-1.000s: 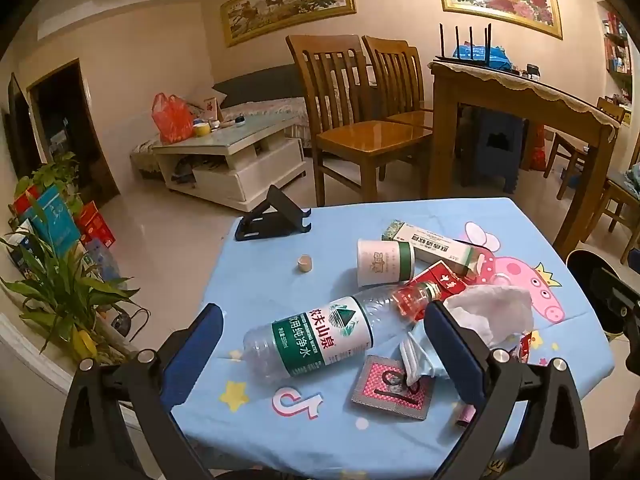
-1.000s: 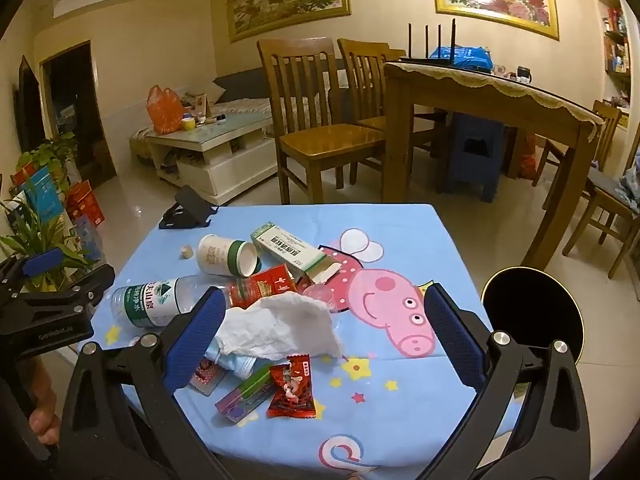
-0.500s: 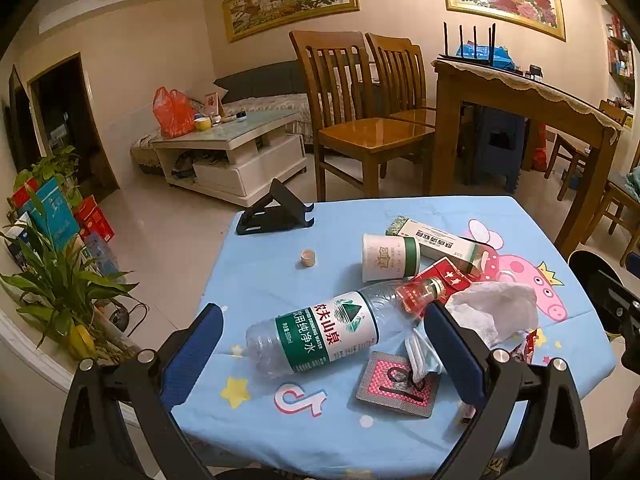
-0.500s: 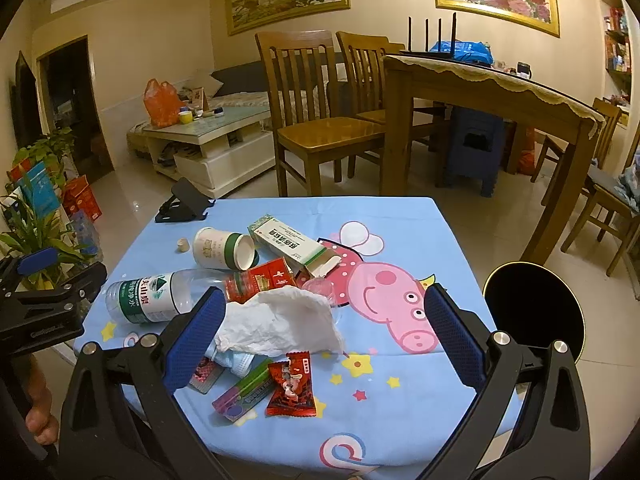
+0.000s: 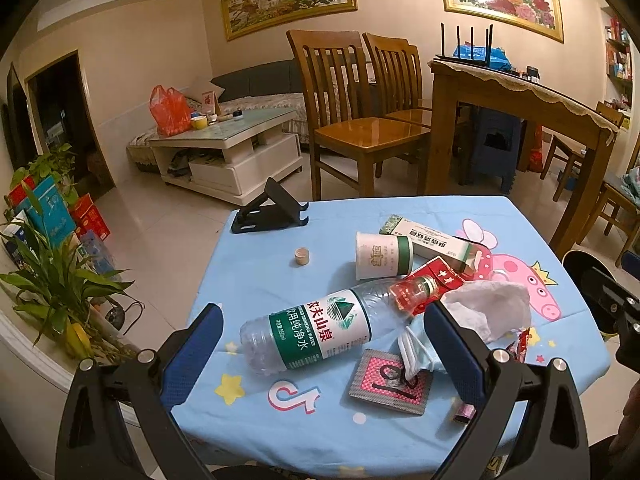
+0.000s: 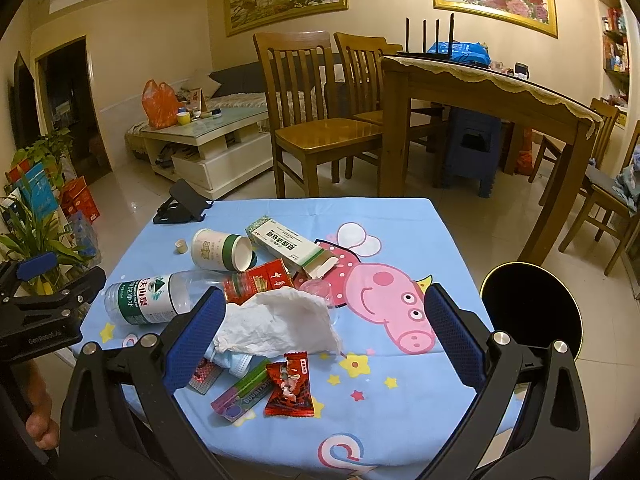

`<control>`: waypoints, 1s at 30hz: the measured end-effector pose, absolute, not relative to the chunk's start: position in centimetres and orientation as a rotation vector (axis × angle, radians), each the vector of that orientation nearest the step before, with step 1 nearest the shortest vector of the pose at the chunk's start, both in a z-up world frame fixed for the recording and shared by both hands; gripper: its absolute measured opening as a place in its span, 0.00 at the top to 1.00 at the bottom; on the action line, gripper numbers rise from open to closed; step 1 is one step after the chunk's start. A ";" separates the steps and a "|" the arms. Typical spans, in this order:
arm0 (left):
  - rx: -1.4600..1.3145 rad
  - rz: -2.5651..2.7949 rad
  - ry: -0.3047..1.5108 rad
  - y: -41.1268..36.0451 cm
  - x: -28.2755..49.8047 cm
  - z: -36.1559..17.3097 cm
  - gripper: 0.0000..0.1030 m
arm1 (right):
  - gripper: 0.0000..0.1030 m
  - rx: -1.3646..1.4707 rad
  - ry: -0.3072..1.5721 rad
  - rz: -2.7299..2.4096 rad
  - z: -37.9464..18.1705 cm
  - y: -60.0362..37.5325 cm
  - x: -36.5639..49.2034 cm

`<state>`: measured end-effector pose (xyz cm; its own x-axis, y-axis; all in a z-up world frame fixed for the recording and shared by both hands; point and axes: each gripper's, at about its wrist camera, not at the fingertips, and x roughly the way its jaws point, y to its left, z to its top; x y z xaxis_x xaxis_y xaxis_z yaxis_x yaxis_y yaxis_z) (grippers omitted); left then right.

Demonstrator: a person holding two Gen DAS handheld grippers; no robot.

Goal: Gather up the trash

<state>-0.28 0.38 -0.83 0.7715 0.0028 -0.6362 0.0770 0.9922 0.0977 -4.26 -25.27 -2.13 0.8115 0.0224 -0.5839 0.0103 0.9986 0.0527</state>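
I see both grippers, left and right, with jaws released; the paper cup lies tipped, empty, beside the opened carton.

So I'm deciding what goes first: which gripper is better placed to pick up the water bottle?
Probably the left. The left gripper is open with the water bottle lying right between its fingers. The right gripper is also open but faces the tissue, with the bottle off to its left.
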 end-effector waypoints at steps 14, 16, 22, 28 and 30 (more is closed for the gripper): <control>0.118 -0.048 0.686 0.5 -0.3 -0.4 0.06 | 0.05 0.051 0.631 0.002 -2.4 -25.5 -4.2; 0.119 -0.051 0.686 0.5 -0.3 -0.4 0.06 | 0.05 0.051 0.631 0.003 -2.4 -25.5 -4.2; 0.116 -0.051 0.686 0.5 -0.3 -0.5 0.06 | 0.05 0.052 0.633 0.002 -2.4 -25.4 -4.2; 0.117 -0.052 0.686 0.3 -0.3 -0.5 0.06 | 0.05 0.051 0.634 0.004 -2.5 -25.4 -4.2; 0.119 -0.053 0.687 0.1 -0.4 -0.5 0.06 | 0.05 0.049 0.636 0.004 -2.5 -25.3 -4.2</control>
